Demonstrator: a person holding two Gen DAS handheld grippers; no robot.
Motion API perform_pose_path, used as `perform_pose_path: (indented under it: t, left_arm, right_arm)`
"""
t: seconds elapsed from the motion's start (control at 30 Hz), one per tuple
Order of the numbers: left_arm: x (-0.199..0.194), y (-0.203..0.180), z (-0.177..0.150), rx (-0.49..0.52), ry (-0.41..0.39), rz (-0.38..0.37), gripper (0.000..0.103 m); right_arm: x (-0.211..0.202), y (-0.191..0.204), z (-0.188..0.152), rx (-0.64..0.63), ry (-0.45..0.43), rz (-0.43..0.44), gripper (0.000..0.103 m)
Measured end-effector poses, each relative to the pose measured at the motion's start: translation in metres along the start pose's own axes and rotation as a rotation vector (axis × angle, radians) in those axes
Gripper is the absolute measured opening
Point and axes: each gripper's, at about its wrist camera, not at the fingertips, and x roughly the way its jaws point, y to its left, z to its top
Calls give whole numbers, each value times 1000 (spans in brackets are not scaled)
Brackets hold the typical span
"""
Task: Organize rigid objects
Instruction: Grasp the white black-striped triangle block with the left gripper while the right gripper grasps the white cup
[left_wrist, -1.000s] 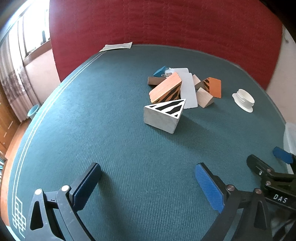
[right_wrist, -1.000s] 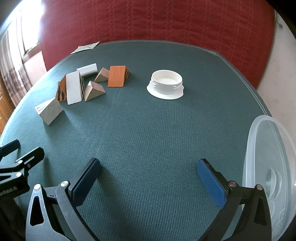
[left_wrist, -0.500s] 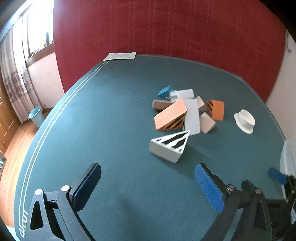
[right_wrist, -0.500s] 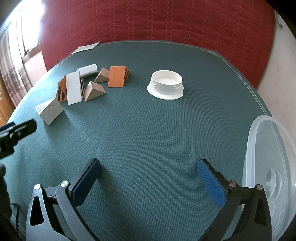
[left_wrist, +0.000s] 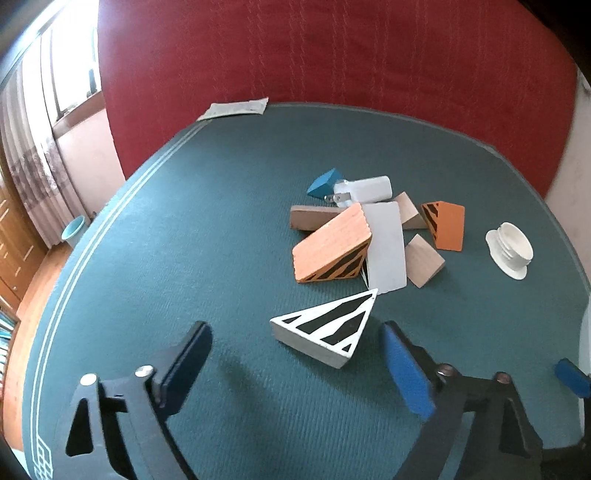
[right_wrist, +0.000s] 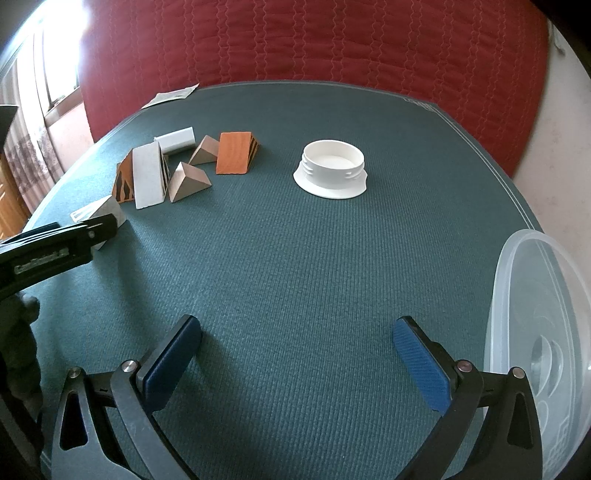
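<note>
A white wedge with black stripes (left_wrist: 327, 334) lies on the green table just ahead of my open left gripper (left_wrist: 295, 354), between the lines of its fingers. Behind it is a pile: an orange striped wedge (left_wrist: 330, 249), a white slab (left_wrist: 384, 245), tan wedges (left_wrist: 424, 260), a second orange wedge (left_wrist: 445, 225), a blue block (left_wrist: 323, 182) and a white plug adapter (left_wrist: 364, 190). The pile also shows in the right wrist view (right_wrist: 147, 177). My right gripper (right_wrist: 295, 354) is open and empty over bare cloth. The left gripper's arm (right_wrist: 55, 247) covers part of the striped wedge there.
A white round lid-like ring (right_wrist: 332, 168) stands right of the pile. A clear plastic container lid (right_wrist: 543, 350) lies at the table's right edge. A paper sheet (left_wrist: 234, 109) lies at the far edge. Red padded wall behind; the table drops off at left.
My left gripper has moved forward and dipped toward the striped white wedge, which now sits close between its fingers. The right gripper has not moved.
</note>
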Motion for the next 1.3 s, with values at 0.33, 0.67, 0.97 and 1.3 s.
perform_pose_path:
  t: [0.33, 0.67, 0.97, 1.3]
  left_arm:
    - [0, 0, -2, 25, -14, -30, 57]
    - [-5, 4, -2, 24, -28, -86, 47]
    - [-4, 3, -4, 37, -24, -96, 47]
    - [-3, 1, -4, 38, -28, -93, 47]
  right_arm:
    - [-1, 0, -1, -1, 0, 3, 103]
    - [5, -7, 18, 37, 12, 12, 100]
    - [18, -16, 57, 141, -41, 1, 93]
    - [29, -4, 75, 170, -104, -45, 79]
